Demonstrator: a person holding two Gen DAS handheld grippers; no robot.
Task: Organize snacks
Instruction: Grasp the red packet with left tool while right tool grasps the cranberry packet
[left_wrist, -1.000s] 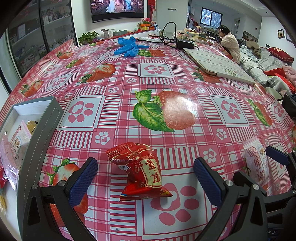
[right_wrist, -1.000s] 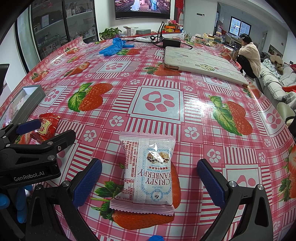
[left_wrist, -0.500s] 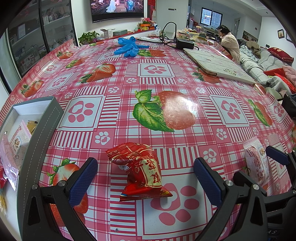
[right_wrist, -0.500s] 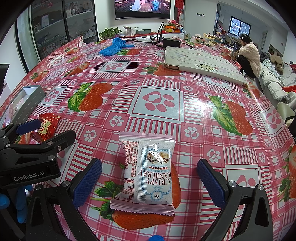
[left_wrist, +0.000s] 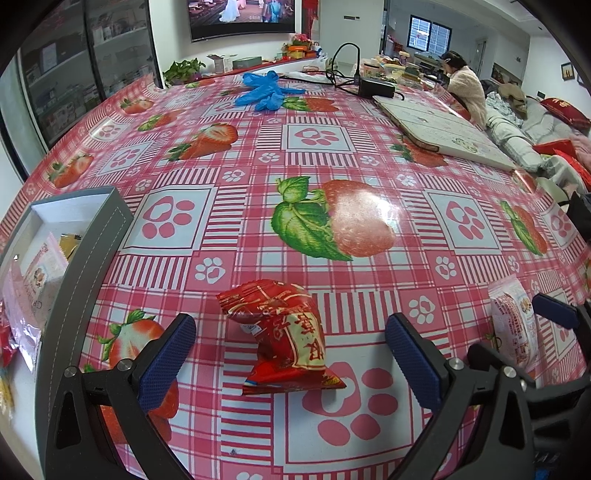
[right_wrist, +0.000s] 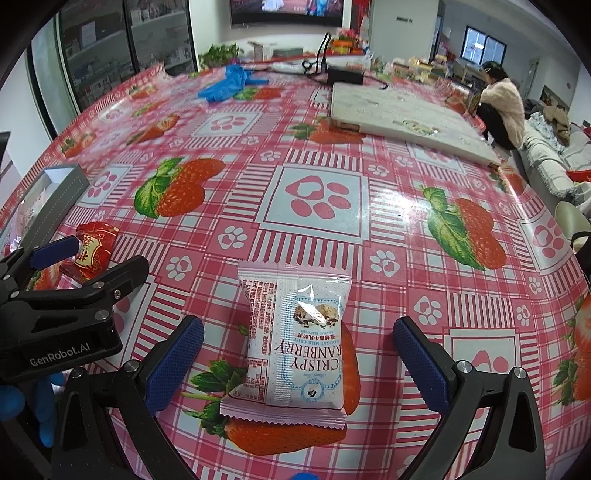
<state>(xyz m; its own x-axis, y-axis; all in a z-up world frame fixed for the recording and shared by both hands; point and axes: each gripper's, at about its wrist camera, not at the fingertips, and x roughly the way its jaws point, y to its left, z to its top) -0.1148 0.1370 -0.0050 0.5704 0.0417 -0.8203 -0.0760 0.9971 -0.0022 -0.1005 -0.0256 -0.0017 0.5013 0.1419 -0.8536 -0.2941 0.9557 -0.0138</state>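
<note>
My work surface is a table (left_wrist: 332, 155) under a glossy red-and-pink checked cloth printed with strawberries and paw marks; it fills most of both wrist views. At its far edge, in the upper centre of the left wrist view, lie blue gloves (left_wrist: 264, 92), a black power adapter with its cable (left_wrist: 375, 86) and, to the upper right, a flat white padded board (left_wrist: 439, 129). Behind the table stand glass-fronted cabinets (left_wrist: 85, 66) at upper left, a wall screen (left_wrist: 242, 14) at top centre and a potted plant (left_wrist: 183, 70); a person in a pale jacket (left_wrist: 465, 92) sits at upper right beside a sofa with red cushions. At the left edge of the left wrist view sits a grey box with a white lining (left_wrist: 79, 258); it contains several snack packets, one pale pink, the others too cropped to identify. My left gripper (left_wrist: 290, 345) is spread wide, its jaws have just been closing slightly, and the red snack packet (left_wrist: 284, 336) lies on the cloth between the pads, touching neither. My right gripper (right_wrist: 297, 363) is likewise spread wide, and the pink-and-white cranberry crisp packet (right_wrist: 295, 339) lies flat between its pads, untouched, in the lower centre of the right wrist view.
</note>
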